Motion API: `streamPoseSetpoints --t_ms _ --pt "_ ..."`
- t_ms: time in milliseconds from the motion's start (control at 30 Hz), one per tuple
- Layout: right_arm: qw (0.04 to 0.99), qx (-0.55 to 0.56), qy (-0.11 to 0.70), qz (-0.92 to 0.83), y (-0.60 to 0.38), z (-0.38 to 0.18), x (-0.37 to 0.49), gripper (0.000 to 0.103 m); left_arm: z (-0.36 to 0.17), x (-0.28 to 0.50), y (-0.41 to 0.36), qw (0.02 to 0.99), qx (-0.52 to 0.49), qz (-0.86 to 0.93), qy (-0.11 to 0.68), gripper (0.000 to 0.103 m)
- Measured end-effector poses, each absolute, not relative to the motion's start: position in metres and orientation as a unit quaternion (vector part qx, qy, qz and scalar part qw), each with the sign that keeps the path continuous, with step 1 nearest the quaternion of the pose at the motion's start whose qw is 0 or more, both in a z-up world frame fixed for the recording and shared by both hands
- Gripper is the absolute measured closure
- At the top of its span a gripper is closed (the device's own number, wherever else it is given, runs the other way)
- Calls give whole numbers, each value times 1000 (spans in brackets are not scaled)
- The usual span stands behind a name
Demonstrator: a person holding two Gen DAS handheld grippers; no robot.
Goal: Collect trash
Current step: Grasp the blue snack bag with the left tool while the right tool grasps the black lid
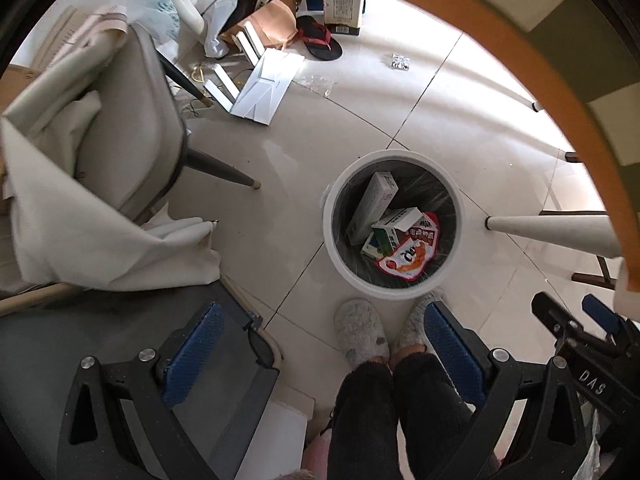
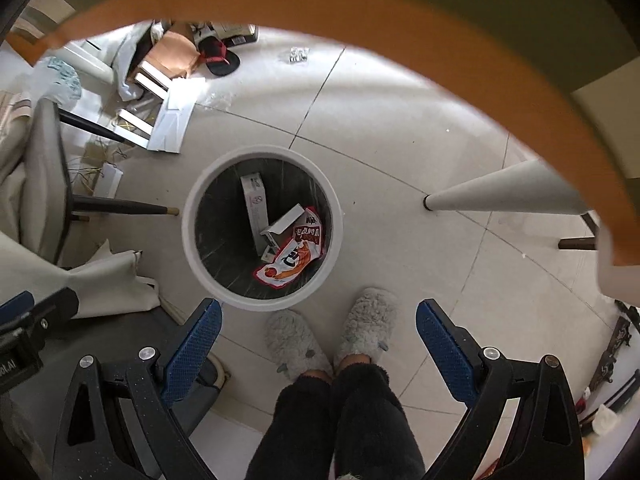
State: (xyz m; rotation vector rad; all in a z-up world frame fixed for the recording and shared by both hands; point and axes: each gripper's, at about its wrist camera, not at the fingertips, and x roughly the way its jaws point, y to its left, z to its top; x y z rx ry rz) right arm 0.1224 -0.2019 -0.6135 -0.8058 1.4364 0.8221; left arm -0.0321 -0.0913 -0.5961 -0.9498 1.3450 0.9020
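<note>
1. The left hand-held gripper is spread wide and grasps nothing; its blue-padded fingers frame the floor below. The right hand-held gripper is likewise released and empty, its blue pads wide apart.
2. Directly beneath both, between the fingers, stand the person's feet in fluffy grey slippers, with dark fleece trouser legs above them.
3. Just beyond the slipper toes sits the round white trash bin with a dark liner. In the left view it lies ahead and slightly right of the gap's centre; in the right view the bin lies ahead and towards the left finger.
4. Inside the bin lie a red-and-white snack wrapper, a long grey carton leaning against the wall, and a small green-and-white box touching the wrapper.
5. Left of the bin stands a grey upholstered chair with dark legs, draped with cream cloth.
6. To the right, a white tapered leg rises to the orange-edged surface arching overhead.
7. Farther off on the pale tiled floor lie a flattened white carton, a brown paper bag, a black-and-red sandal, and a small crumpled clear wrapper, well apart from both grippers.
</note>
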Motion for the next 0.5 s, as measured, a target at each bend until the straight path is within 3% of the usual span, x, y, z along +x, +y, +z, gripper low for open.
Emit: streamPoseSetpoints --t_ms 500 --pt "594 -334 613 399 -198 -419 112 4 -423 -59 -106 603 -395 410 559 0"
